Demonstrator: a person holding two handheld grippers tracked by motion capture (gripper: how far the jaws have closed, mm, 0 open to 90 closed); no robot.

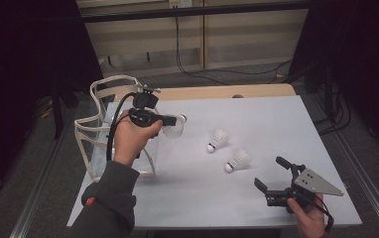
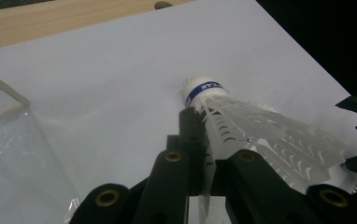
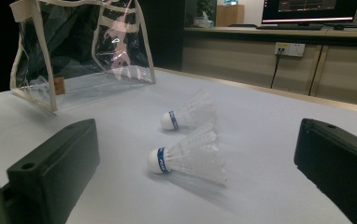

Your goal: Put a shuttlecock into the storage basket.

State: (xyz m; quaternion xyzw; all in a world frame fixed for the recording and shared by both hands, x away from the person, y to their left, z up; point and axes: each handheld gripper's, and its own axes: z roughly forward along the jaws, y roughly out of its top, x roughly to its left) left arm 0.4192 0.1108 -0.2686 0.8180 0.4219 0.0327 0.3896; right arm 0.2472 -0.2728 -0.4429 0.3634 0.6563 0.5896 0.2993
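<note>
white table (image 1: pixel 257 114), wood edge along the far side. clear bag (image 1: pixel 98 130) with cream trim standing at the left edge. left gripper (image 1: pixel 173 119) raised just beside the bag, jaws clamped on the feather skirt of a shuttlecock (image 2: pixel 242 126), cork pointing away. right gripper (image 1: pixel 272 173) low at the near right corner, jaws spread wide, holding nothing. two more shuttlecocks (image 1: pixel 218 140) (image 1: pixel 237 160) lying mid-table, near each other, corks toward the near left.

Dim room, dark edges; table (image 1: pixel 257 198) evenly lit; soft shadows; near fingers blurred.
</note>
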